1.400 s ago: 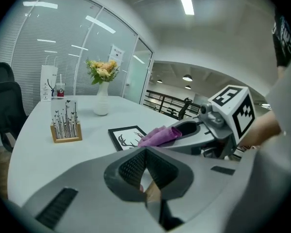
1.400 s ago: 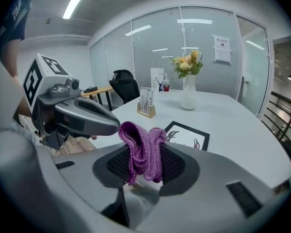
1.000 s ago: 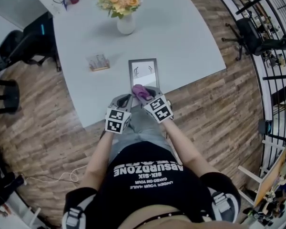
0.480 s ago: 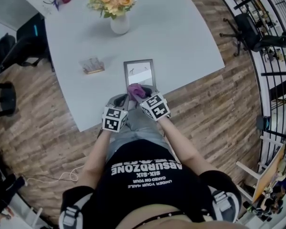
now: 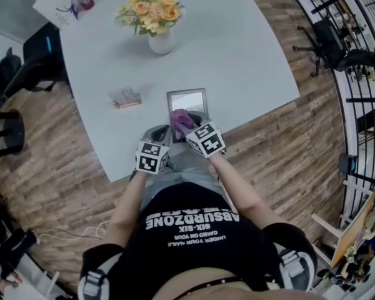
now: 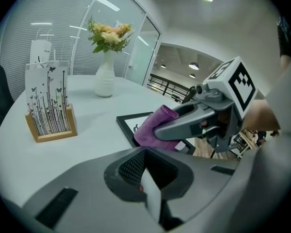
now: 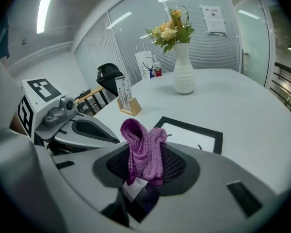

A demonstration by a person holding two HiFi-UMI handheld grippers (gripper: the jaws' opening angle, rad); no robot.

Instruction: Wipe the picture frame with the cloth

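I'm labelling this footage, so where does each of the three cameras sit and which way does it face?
Head view: on the person's head, steeply down at table, picture frame, torso, forearms, grippers.
Left gripper view: on the left gripper, facing across the table at the right gripper.
Right gripper view: on the right gripper, jaws clamping the cloth, facing the vase; left gripper alongside.
Both gripper views share picture frame and vase.
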